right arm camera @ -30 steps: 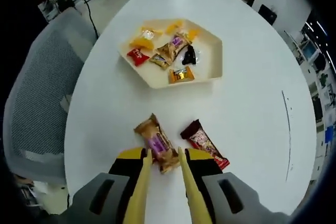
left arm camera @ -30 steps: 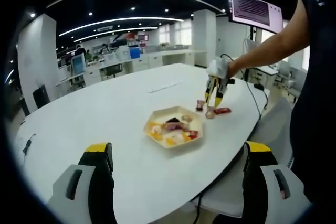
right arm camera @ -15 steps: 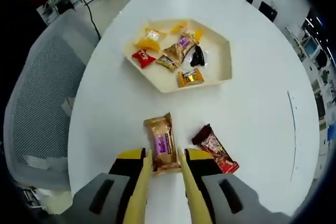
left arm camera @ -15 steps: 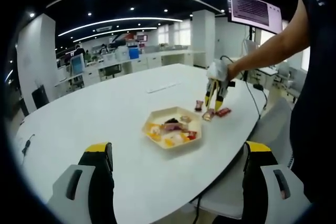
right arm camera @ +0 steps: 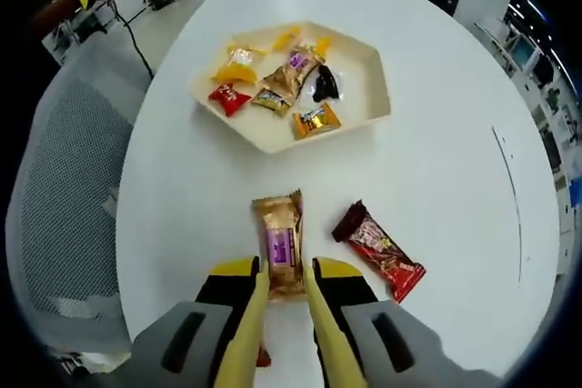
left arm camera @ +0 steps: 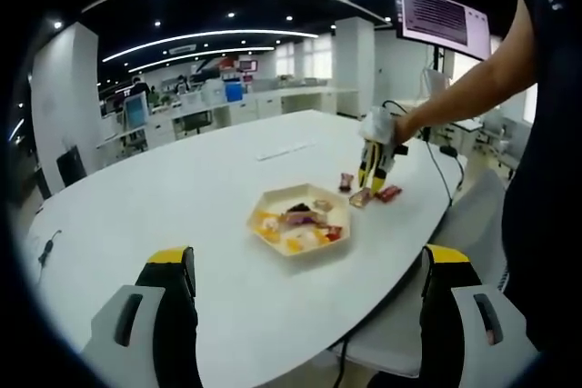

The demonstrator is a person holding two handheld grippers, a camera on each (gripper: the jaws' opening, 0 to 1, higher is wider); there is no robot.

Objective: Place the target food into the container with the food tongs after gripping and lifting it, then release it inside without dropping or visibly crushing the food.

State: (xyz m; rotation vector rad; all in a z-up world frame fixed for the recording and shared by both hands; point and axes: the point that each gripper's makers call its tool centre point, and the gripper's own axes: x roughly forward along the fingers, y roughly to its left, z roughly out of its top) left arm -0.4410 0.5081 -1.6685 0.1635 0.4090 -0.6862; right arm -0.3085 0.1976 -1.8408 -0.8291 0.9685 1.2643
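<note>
White oval table [right arm camera: 455,215], spanning both views. Grey mesh chair [right arm camera: 64,224] alongside its edge. Cream hexagonal tray [right arm camera: 364,115] on the table, holding a scatter of wrapped snacks [right arm camera: 273,88]; well beyond the tongs in the right gripper view.

Right gripper [right arm camera: 282,302] low over the table, carrying yellow food tongs [right arm camera: 284,315], arms nearly parallel and pressed in on the near end of a gold-wrapped bar [right arm camera: 279,241]. Bar's long axis running straight ahead of the tongs, roughly toward the tray, far end free. Hard to say whether lifted or resting on the table. Red-wrapped bar [right arm camera: 377,250] just beside it, apart, lying at an angle. Small red scrap near the tong base, too cut off to identify.

Left gripper [left arm camera: 300,315] far back, jaws spread wide, holding nothing; right gripper the nearer by far. From the left gripper view, tongs and bar tiny beyond the tray [left arm camera: 300,229], grip detail unreadable.

Likely next: carry bar forward over tray rim.
</note>
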